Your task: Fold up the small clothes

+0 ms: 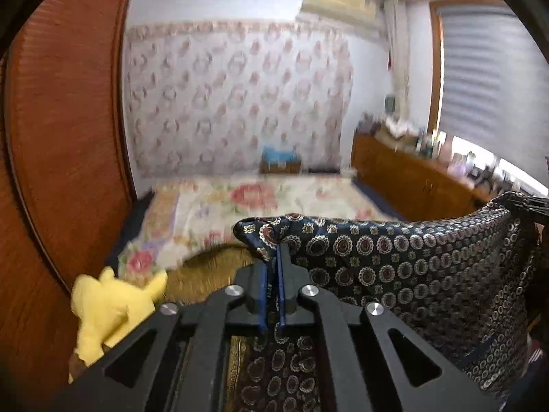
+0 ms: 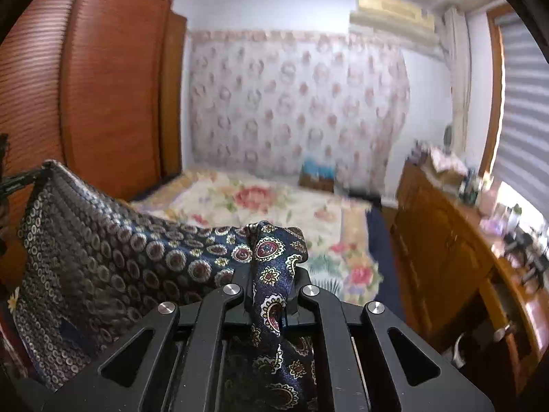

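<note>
Cloth: navy patterned garment (image 1: 411, 267) stretched in air betw. both grippers, above bed (image 1: 260, 202).
L gripper (image 1: 273, 257): clamped on one corner.
R gripper (image 2: 271, 267): clamped on other corner, fabric draped over its fingers.
Nearby: yellow plush toy (image 1: 109, 305) lower left.

Dark navy woven cloth (image 1: 411, 274): rows of round medallions ringed in white and gold with dark red centres, small gold diamond motifs between them; the same print shows in the right wrist view (image 2: 103, 261).
Black metal left gripper (image 1: 273, 261): blue strips along the inner faces of its fingers, silver round bolts on the links.
Black metal right gripper (image 2: 271, 274): same silver bolts.
Soft yellow plush toy (image 1: 109, 305): plain yellow.
Cream bed cover (image 1: 260, 199): large pink-red flowers, green leaves.
Pale wall hanging (image 2: 295, 103): repeated pink floral wreaths.
Reddish-brown wooden wardrobe (image 2: 103, 86): fine horizontal ribbing.
Grey window blind (image 1: 487, 79): horizontal stripes.
</note>
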The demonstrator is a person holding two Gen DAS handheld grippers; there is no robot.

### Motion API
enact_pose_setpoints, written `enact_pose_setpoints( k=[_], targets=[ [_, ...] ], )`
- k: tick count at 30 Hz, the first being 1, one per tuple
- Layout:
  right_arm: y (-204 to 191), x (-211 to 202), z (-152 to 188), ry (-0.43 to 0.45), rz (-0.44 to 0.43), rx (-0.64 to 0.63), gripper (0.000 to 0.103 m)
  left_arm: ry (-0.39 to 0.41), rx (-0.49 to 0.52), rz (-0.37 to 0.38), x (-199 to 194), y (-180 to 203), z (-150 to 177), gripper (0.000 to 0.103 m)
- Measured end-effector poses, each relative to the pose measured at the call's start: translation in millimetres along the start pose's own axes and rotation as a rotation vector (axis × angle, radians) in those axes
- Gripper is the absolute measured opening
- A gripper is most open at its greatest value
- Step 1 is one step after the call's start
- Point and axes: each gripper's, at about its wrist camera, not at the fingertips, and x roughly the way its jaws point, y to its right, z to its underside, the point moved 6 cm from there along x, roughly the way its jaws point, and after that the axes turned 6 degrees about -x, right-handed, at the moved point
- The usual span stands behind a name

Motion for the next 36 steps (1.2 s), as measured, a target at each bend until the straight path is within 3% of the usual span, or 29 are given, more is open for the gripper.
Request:
enact_pose_setpoints(
  k=[2,5,7,10,17,23,36],
  targets=[
    [5.6,41.4,22.9,-0.080,0.016,0.018,0.017,-0.122,-0.005,-0.017,36.5,-11.9,25.8,0.011],
    [6.0,98.0,65.1,-0.224,0.023,0.045,0.044,-0.184,-0.025,-0.035,52.4,-24.9,53.7,0.024],
    [8.0,121.1,92.1,-0.290,0.014,0.077,0.045,-0.198,-0.020,-0.045,48.1,-25.7,67.5,0.026],
    [9.2,129.3,114.3,-0.321,0.008,0.086,0.048,-0.198,-0.005,-0.046,33.7,-22.4,81.1,0.032],
    [2.1,84.1,146.6,-0.296,0.009,0.124,0.048,-0.186,-0.009,-0.030,-1.2,-13.5,108.8,0.033],
    [-3.8,56.0,171.7,-0.299,0.011,0.161,0.048,-0.203,-0.008,-0.025,-8.1,-12.5,131.1,0.033],
    [27.3,54.0,203.5,-0.355,0.106,0.184,0.048,-0.223,-0.018,-0.056,-4.1,-23.5,146.1,0.033]
  ],
)
